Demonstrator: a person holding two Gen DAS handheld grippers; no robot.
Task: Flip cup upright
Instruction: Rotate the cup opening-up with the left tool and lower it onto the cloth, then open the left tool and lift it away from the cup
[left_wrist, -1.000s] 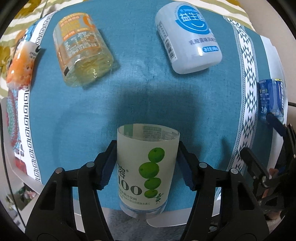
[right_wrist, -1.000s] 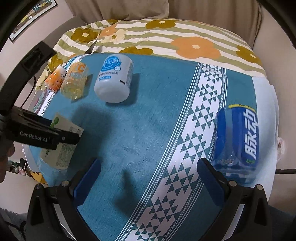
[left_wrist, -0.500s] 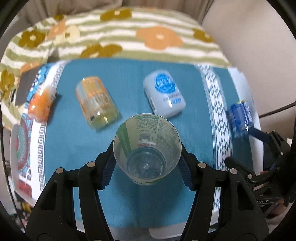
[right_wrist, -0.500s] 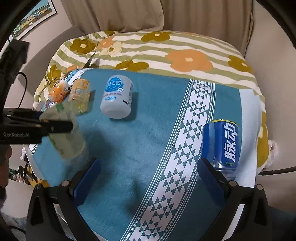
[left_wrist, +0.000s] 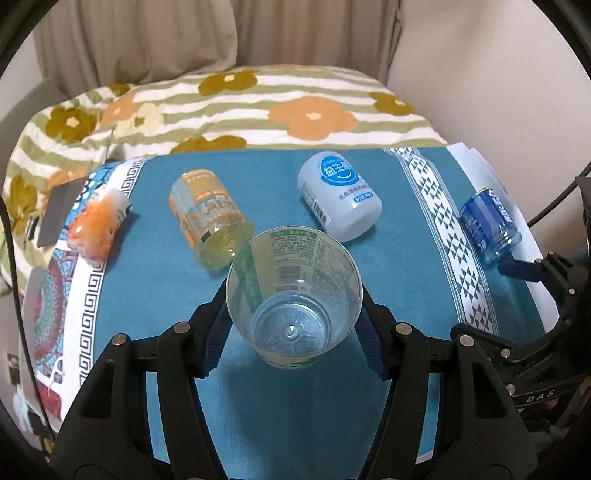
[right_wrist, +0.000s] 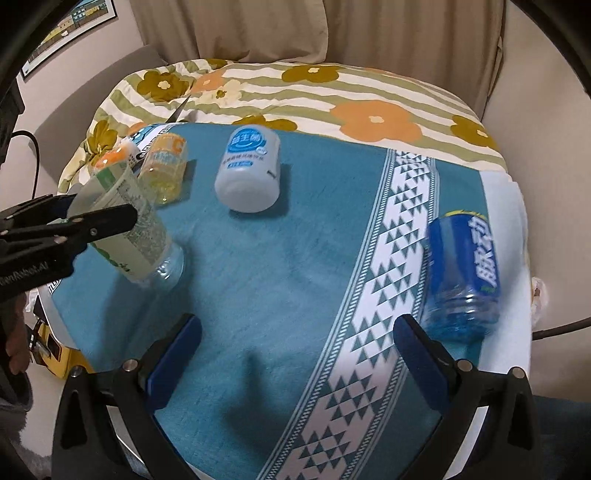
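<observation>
My left gripper (left_wrist: 293, 317) is shut on a clear plastic cup with a white and green label (left_wrist: 293, 295). Its open mouth faces my left wrist camera. In the right wrist view the cup (right_wrist: 129, 229) stands tilted, mouth up and leaning left, its clear base low over or touching the teal cloth; I cannot tell which. The left gripper's fingers (right_wrist: 107, 221) clamp its middle. My right gripper (right_wrist: 295, 336) is open and empty above the cloth's near edge, far right of the cup.
On the teal cloth (left_wrist: 399, 266) lie an orange-labelled cup (left_wrist: 210, 218), a white cup (left_wrist: 338, 195), a blue cup (left_wrist: 489, 221) at the right edge and an orange packet (left_wrist: 98, 225) at the left. A flowered blanket (left_wrist: 258, 107) lies behind.
My left gripper has turned the cup from mouth-away to mouth-up and tilted, and lowered it toward the cloth. My right gripper has pulled back a little and stays open.
</observation>
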